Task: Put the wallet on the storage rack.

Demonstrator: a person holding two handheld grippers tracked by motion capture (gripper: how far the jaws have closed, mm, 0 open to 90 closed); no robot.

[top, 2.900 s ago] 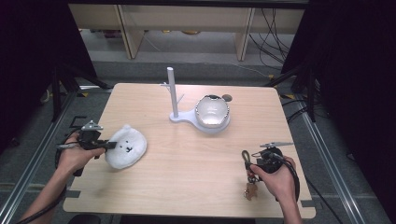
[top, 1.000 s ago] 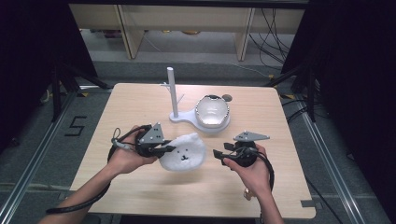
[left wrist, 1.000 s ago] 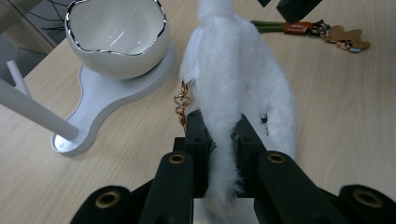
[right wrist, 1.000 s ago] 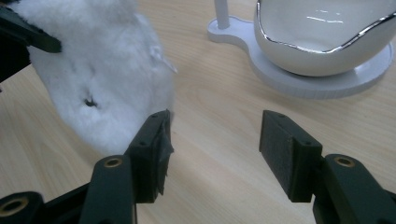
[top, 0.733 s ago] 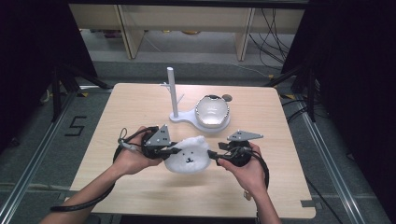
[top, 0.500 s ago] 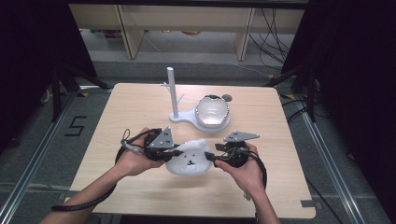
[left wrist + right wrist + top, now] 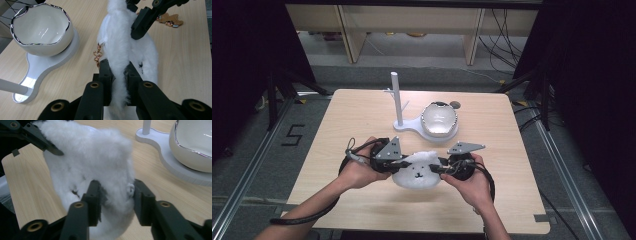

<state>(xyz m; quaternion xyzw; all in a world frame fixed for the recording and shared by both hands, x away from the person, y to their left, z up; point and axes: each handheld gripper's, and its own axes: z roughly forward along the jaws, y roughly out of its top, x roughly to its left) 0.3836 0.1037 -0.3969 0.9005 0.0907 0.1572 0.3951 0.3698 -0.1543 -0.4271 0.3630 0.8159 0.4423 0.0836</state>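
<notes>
High view: a fluffy white plush pouch with a little face (image 7: pixel 417 171) is held just above the light wooden worktop (image 7: pixel 522 200), near its front edge. It's pinched between the left gripper (image 7: pixel 396 164) and right gripper (image 7: pixel 438 168), each clamped on one side. A white egg-shaped ceramic bowl (image 7: pixel 439 119) is seen behind.

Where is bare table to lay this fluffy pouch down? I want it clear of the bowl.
Free: left of the stand, and the front edge below both hands. Crowded: centre, where the bowl, white pouch and both hand-held grippers sit.
</notes>
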